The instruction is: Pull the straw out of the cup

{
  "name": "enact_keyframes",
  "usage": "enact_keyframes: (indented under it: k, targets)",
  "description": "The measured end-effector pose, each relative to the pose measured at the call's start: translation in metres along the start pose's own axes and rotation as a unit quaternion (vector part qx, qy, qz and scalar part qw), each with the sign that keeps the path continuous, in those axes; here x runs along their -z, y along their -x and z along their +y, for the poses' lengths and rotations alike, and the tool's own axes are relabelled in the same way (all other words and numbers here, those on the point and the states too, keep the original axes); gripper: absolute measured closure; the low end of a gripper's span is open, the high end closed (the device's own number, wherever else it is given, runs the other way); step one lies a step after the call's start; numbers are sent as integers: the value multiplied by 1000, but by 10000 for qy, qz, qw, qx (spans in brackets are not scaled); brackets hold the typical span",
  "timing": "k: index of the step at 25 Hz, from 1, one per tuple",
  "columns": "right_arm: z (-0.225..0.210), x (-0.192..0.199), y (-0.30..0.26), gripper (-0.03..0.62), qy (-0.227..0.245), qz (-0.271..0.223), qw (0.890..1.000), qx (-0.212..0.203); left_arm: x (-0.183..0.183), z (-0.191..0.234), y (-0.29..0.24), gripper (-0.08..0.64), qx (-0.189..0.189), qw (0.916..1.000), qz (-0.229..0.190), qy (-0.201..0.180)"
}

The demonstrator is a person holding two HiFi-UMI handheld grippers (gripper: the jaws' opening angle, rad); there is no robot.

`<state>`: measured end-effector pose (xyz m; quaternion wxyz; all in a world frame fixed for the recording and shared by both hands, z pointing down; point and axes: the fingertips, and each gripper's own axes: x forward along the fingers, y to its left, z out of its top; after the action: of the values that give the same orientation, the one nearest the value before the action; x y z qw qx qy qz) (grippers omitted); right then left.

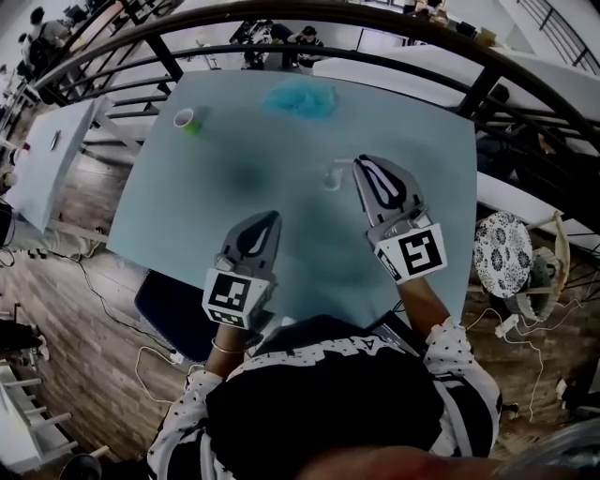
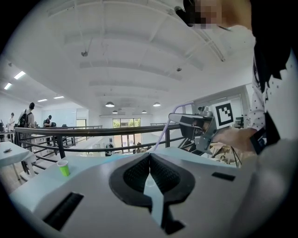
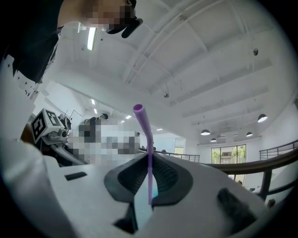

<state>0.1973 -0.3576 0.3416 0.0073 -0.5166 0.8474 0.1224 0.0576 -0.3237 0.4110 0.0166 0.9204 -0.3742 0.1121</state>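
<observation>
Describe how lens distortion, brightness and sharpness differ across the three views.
Head view: the railing bows in a fisheye curve, and the table looks dim, with a murky dark patch. Left gripper view: black vignette corners, bright ceiling. Right gripper view: the straw in the right tongs is crisp, and the ceiling is washed out.

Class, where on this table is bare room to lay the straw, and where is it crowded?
Bare: between the green cup and the left gripper; the table's far right corner past the blue cloth. Crowded: around the clear cup by the right gripper.
</observation>
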Motion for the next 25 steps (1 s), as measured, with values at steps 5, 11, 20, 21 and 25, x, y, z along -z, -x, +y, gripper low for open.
enact_keyframes:
  k: [5,11,20,21,25]
  targets:
    - [19,-11,-1,549,111,-3,9999,34,0,6,13,549,91,9999,-109,42]
    - [29,-21,12,549,93,-19,9999,49,-3,-3,22,549,202,9996,-183,19]
    - [34,-27,20,549,133,53,9998,121,-6,-5,23,549,347,9991,-239,-2]
    - [35,-27,21,549,134,55,9998,118,-6,-6,23,549,356,9991,-245,-5]
    - [40,-31,24,549,182,76,9997,131,-8,-5,26,549,401,9989,-256,-14]
